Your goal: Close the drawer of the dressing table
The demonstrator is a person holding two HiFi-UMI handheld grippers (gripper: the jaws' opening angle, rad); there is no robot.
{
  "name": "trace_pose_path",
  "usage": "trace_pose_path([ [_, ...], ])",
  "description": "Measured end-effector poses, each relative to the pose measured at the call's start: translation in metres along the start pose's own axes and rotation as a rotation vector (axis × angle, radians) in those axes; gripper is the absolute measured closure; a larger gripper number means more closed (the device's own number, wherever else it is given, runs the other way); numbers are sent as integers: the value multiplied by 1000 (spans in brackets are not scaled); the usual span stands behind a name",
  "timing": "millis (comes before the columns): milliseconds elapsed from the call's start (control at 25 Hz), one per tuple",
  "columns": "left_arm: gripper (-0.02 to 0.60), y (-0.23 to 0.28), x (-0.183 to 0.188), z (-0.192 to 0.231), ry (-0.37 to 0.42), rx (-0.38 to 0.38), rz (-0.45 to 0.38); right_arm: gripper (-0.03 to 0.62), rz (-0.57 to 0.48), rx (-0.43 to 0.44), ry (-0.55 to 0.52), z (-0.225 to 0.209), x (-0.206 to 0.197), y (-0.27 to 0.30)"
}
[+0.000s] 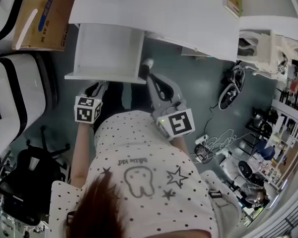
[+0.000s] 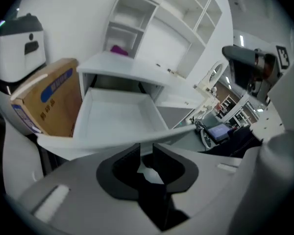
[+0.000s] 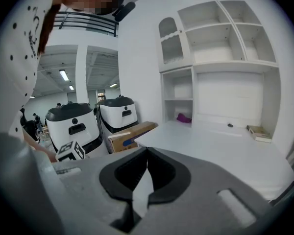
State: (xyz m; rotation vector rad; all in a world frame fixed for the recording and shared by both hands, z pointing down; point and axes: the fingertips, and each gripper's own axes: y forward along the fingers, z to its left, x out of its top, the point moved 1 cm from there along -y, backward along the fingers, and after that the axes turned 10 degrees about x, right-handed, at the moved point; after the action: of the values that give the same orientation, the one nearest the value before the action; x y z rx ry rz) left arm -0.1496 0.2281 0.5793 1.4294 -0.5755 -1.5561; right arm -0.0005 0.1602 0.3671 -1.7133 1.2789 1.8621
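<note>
Drawer [image 1: 108, 51] open below white counter [image 1: 164, 14], over grey floor [image 1: 198, 86]. Left gripper [image 2: 146, 148] jaws spread, empty; right gripper [image 3: 147, 150] jaws pressed together.

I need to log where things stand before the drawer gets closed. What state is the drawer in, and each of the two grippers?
Drawer: pulled out, open, nothing inside.
Left gripper: fingers apart, nothing between them, close to the drawer's front.
Right gripper: fingers together, empty.
</note>
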Motion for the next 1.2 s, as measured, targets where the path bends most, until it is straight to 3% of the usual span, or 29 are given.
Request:
trace_pose_path([
  [160,499,50,-51,2,-23,2,137,595,61,35,-2,8,-10,6],
  [320,474,86,-73,7,-53,16,203,595,88,44,-9,8,-13,10],
  [840,439,124,-71,12,-110,36,220,595,116,32,14,-3,-9,11],
  [1040,506,133,-71,8,-129,55,235,595,109,18,23,-16,-15,-2],
  [1200,509,133,-71,14,-135,104,229,595,80,10,33,-36,-4,-4],
])
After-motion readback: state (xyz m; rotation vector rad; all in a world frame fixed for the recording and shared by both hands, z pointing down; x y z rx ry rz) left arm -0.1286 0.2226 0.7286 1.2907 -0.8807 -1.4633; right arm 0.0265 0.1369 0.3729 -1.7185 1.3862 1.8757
